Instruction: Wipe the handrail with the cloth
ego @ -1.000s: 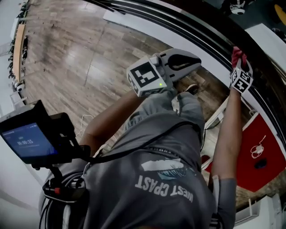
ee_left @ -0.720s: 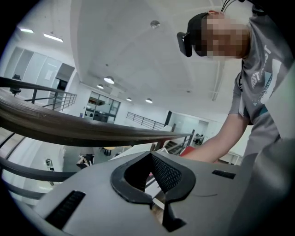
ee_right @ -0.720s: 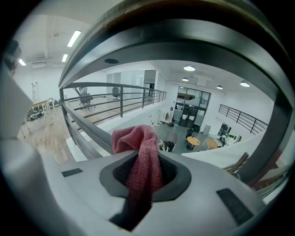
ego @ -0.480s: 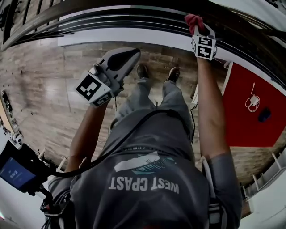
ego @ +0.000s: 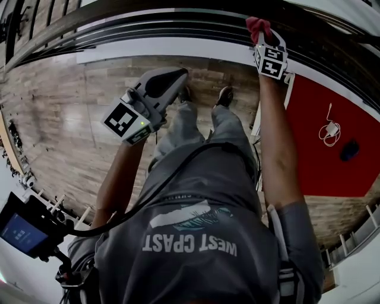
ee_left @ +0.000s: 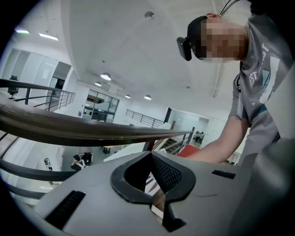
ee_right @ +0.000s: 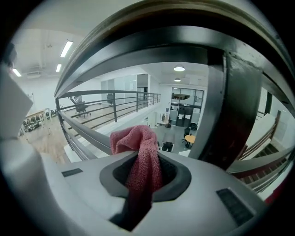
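The dark curved handrail [ego: 148, 13] runs across the top of the head view. My right gripper [ego: 264, 37] is up against it, shut on a red knitted cloth [ego: 258, 25] that bunches out past the jaws onto the rail. In the right gripper view the cloth [ee_right: 140, 156] hangs from the right gripper [ee_right: 144, 177] just under the handrail [ee_right: 175, 41]. My left gripper [ego: 169, 80] is held out over the floor, short of the rail, shut and empty. The left gripper view shows the left gripper [ee_left: 154, 184] below the handrail [ee_left: 69, 126].
Thinner metal rails [ee_right: 87, 131] and a dark post [ee_right: 230, 106] stand below the handrail. A wooden floor [ego: 71, 119] lies underneath, with a red mat [ego: 326, 160] at the right carrying a white cable. A small screen [ego: 24, 231] sits at the lower left.
The head view has swung round since a second ago. The right gripper has kept the cloth on the rail and edged slightly along it. The left gripper has stayed shut and barely shifted.
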The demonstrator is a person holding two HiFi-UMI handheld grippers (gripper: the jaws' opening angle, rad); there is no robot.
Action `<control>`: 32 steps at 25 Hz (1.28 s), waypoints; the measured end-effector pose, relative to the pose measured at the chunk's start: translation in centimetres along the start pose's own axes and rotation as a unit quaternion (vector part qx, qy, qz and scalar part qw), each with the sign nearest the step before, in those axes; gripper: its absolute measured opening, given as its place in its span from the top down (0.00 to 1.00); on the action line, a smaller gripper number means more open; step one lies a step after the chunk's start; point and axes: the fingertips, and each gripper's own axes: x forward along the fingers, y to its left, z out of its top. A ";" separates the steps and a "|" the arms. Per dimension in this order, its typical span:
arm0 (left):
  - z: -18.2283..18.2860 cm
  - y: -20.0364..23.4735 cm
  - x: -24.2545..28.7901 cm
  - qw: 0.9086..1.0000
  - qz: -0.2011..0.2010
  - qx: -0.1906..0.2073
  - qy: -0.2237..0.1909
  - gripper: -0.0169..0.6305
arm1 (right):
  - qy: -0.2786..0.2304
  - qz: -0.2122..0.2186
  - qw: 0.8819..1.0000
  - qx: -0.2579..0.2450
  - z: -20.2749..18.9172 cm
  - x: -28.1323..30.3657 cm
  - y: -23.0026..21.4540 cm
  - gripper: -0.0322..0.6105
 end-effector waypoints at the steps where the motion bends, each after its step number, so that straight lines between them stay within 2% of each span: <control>1: 0.0 -0.2 0.3 1.000 -0.002 0.002 0.003 0.97 | -0.001 -0.004 1.000 0.005 -0.1 -0.1 -0.4 0.87; 4: -0.3 0.9 0.7 1.000 -0.005 0.008 0.020 0.97 | 0.000 -0.018 1.000 0.015 -0.3 0.5 -0.8 0.87; 11: 1.5 -1.1 3.0 1.000 -0.013 0.011 0.002 0.97 | -0.003 -0.037 0.999 -0.019 -0.8 -1.4 -3.5 0.87; 17: 1.4 -0.6 2.6 1.000 -0.003 0.012 -0.001 0.97 | -0.012 -0.052 0.998 -0.014 -1.3 -1.7 -4.0 0.87; 20: 1.5 -0.6 2.4 1.000 0.006 -0.003 -0.010 0.97 | -0.008 -0.051 0.999 -0.002 -2.3 -2.3 -4.5 0.87; 22: 1.5 -0.3 2.1 1.000 0.012 -0.004 -0.014 0.97 | 0.015 -0.055 0.998 0.038 -4.2 -3.0 -5.3 0.87; 23: 1.4 -0.1 1.9 1.000 0.015 -0.001 -0.015 0.97 | 0.034 -0.063 0.994 0.082 -6.0 -3.5 -5.9 0.87; 25: 0.9 0.5 1.7 1.000 0.017 0.003 -0.012 0.97 | 0.070 -0.080 0.980 0.166 -10.0 -4.9 -6.8 0.88; 26: 0.7 0.7 1.7 1.000 0.016 0.003 -0.011 0.97 | 0.076 -0.078 0.980 0.168 -10.9 -5.5 -6.5 0.88; 29: 0.2 1.4 2.0 1.000 0.020 -0.005 -0.006 0.97 | 0.035 -0.032 0.995 0.092 -9.3 -5.6 -2.8 0.88; 32: -1.3 4.4 0.6 1.000 0.022 -0.017 0.013 0.97 | 0.010 -0.026 0.996 0.088 -7.9 -2.3 1.0 0.88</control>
